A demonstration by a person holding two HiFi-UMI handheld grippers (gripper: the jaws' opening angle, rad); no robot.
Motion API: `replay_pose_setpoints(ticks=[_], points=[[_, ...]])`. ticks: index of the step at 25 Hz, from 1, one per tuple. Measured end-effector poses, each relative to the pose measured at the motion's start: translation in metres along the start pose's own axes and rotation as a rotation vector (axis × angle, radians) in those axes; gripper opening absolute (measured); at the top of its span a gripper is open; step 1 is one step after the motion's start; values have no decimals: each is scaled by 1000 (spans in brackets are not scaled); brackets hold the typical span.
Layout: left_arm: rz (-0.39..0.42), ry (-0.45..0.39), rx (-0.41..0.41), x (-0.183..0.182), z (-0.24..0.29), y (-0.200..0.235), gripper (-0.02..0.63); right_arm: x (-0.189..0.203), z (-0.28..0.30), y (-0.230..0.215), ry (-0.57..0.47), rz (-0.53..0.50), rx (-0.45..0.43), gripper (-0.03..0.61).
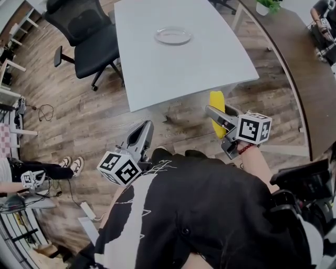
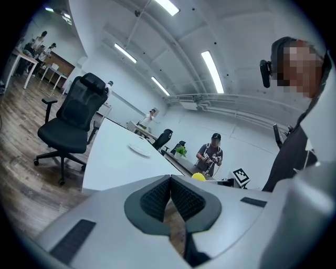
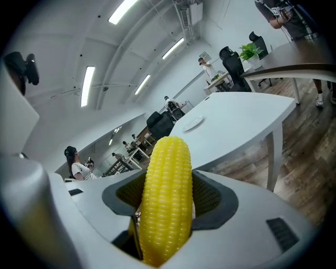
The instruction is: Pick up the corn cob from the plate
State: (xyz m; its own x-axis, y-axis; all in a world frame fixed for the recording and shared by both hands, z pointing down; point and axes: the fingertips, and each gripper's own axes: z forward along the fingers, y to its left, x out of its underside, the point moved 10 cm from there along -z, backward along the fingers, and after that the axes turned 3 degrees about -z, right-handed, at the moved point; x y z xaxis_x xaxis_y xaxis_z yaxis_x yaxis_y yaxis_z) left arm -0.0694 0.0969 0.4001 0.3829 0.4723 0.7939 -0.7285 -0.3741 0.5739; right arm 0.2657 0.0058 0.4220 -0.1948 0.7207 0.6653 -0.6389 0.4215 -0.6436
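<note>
A yellow corn cob (image 3: 165,197) stands upright between the jaws of my right gripper (image 3: 167,202), which is shut on it. From the head view the corn cob (image 1: 217,107) hangs off the near edge of the white table, well back from the clear glass plate (image 1: 173,35), which holds nothing. The right gripper (image 1: 220,122) is held close to my body. My left gripper (image 1: 143,134) is lower left, over the wooden floor; its jaws meet with nothing between them (image 2: 170,202). The plate (image 2: 140,150) shows small on the table in the left gripper view.
The white table (image 1: 157,63) stretches away ahead. A black office chair (image 1: 86,37) stands at its left. A dark curved desk (image 1: 302,63) with a potted plant (image 1: 268,5) runs along the right. People stand or sit at the sides of the room.
</note>
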Motion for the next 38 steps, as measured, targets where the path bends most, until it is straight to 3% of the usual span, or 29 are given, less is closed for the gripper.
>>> replay_pose_setpoints(ticks=[23,38], points=[[0,40,10,3,5,-2,14,10,-7,-14,-6,39,24,264],[-22,50,6,10,4,-5,14,21,-7,-17,47,57,22,264]])
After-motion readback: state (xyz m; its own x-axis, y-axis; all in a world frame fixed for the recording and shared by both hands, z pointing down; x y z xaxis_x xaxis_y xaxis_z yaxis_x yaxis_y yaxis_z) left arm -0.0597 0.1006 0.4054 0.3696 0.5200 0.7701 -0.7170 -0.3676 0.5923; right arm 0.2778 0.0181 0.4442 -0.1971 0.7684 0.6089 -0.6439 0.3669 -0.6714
